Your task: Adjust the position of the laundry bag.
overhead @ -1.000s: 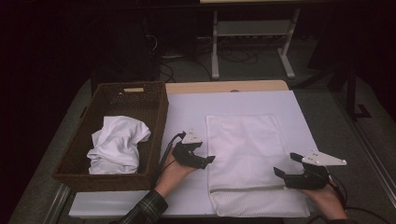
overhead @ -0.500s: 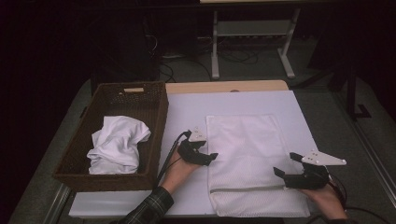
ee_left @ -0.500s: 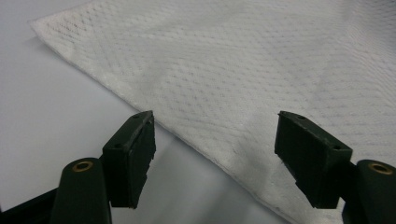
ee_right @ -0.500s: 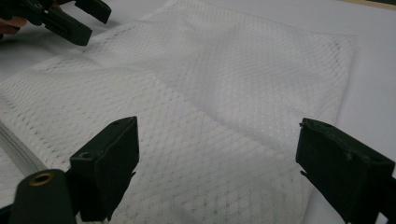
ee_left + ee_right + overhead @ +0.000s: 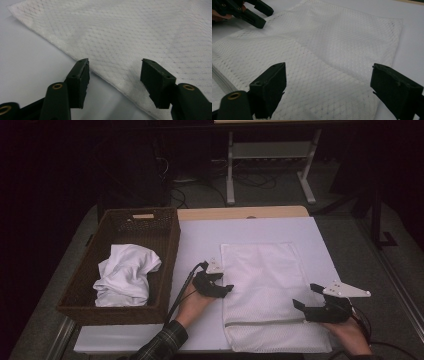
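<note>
Presently, risks on my list:

- Mesh laundry bag [image 5: 270, 295]: flat on the bench [image 5: 200, 240], zipper end nearest me.
- Left hand-held gripper [image 5: 224, 289]: released, jaws just been closing astride the bag's left edge [image 5: 105, 77], one on the bench, one over the mesh. I may pinch one layer only, or skid off.
- Right hand-held gripper [image 5: 299, 306]: released, wide over the mesh near the zipper; cloth could bunch.
- Wicker basket [image 5: 120, 225] with white garment [image 5: 125, 275]: well apart.

White mesh laundry bag [image 5: 267, 295] – flat on the white table mat, zipper near its front edge.
</note>
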Demonstrator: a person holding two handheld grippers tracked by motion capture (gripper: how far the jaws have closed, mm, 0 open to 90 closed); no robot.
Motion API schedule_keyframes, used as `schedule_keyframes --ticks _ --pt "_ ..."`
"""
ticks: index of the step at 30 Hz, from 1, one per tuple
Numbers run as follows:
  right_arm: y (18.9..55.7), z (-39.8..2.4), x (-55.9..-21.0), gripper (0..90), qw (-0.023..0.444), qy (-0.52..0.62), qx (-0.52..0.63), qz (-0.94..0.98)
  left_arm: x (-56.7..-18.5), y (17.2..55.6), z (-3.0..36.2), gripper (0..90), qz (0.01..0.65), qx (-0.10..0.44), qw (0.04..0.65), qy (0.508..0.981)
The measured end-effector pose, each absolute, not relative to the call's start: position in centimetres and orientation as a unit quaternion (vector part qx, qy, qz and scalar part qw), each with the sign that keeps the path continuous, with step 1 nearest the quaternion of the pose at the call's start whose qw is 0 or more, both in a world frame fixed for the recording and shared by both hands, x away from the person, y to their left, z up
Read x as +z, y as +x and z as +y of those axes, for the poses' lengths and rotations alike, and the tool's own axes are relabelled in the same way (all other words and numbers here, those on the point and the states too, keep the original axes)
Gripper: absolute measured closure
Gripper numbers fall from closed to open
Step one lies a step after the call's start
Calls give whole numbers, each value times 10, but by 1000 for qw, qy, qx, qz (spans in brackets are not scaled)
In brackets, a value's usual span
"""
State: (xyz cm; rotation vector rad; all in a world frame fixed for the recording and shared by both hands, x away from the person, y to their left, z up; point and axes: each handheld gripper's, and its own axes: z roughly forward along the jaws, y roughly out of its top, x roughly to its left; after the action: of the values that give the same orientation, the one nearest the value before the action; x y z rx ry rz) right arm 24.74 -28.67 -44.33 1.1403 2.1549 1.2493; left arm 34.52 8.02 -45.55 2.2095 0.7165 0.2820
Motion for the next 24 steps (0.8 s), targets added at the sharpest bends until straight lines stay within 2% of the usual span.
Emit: schedule_keyframes --ticks 1,2,3,5,6,7,10,13,16,18,24 --pt "247 -287 -443 128 200 408 447 771 -456 345 80 425 282 111 390 869" --pt "247 -286 -443 128 200 408 447 771 -455 343 79 485 277 119 387 871" --pt "247 -286 -443 128 200 408 447 771 -455 343 79 506 277 119 387 871" --pt "247 -286 -443 128 201 408 446 771 -455 342 78 506 276 119 388 871" --pt "247 -286 -443 128 200 408 446 771 -455 342 78 564 276 117 389 871" --pt "247 -286 -443 128 200 408 446 771 -455 341 78 584 276 117 389 871" --pt "248 -286 -444 128 200 408 446 771 -455 342 79 619 281 117 390 869" --pt "248 -286 -444 128 199 408 446 772 -455 345 81 737 288 116 393 866" --pt "248 -286 -444 128 199 408 445 772 -456 345 82 760 289 115 394 865" --pt "247 -285 -444 129 200 407 445 772 -456 345 81 826 288 114 396 864" --pt "248 -286 -444 128 199 408 446 772 -456 346 80 870 286 112 395 866"
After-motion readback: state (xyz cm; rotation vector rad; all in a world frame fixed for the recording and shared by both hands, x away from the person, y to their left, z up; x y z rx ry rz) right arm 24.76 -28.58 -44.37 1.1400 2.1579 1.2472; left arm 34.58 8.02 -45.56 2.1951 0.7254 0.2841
